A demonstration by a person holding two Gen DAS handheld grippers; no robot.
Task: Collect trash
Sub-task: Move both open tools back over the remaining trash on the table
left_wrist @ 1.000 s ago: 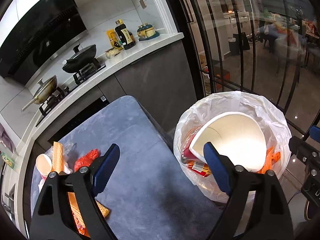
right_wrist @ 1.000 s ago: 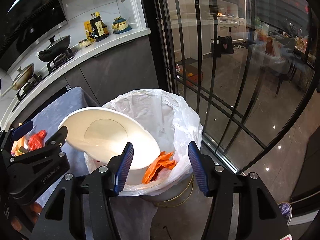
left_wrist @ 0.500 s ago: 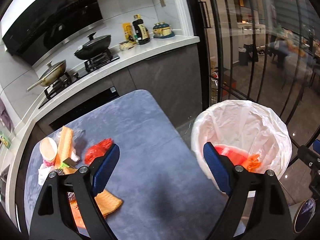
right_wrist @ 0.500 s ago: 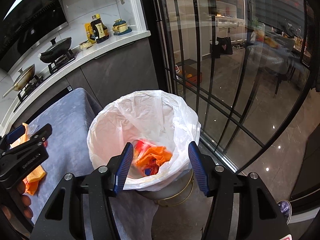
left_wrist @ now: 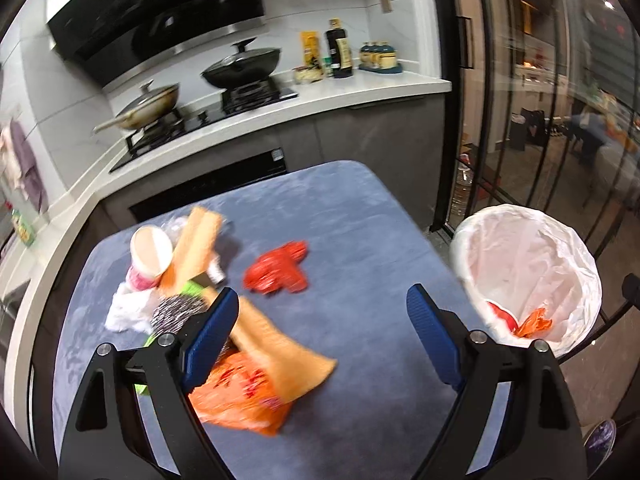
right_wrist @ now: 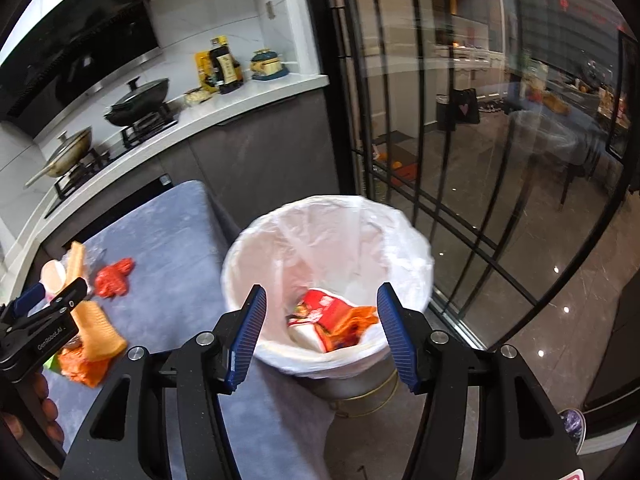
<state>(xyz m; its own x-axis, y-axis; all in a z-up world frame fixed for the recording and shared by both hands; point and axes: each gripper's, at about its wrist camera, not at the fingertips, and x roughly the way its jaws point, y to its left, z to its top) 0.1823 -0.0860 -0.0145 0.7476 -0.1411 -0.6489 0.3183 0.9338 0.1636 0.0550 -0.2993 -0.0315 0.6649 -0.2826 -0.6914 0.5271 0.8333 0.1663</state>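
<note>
A bin lined with a white bag [right_wrist: 332,240] stands right of the blue-grey table [left_wrist: 352,216]; red and orange wrappers [right_wrist: 332,320] lie inside it. The bin also shows in the left wrist view [left_wrist: 528,264]. On the table lie a red crumpled wrapper [left_wrist: 278,272], a paper cup [left_wrist: 150,250], an orange packet [left_wrist: 244,392], tan paper [left_wrist: 280,348] and white tissue [left_wrist: 128,312]. My left gripper [left_wrist: 320,340] is open and empty above the table, near the pile. My right gripper [right_wrist: 320,332] is open and empty over the bin's near rim.
A kitchen counter [left_wrist: 360,88] with two pans on a hob [left_wrist: 240,64] and bottles [left_wrist: 338,54] runs behind the table. Glass doors with black frames [right_wrist: 460,160] stand right of the bin. The table's right edge lies close to the bin.
The white bowl that lay tilted on the bin's rim has dropped inside. My left gripper has swung left from the bin to over the table's trash pile. The right gripper stayed above the bin.
</note>
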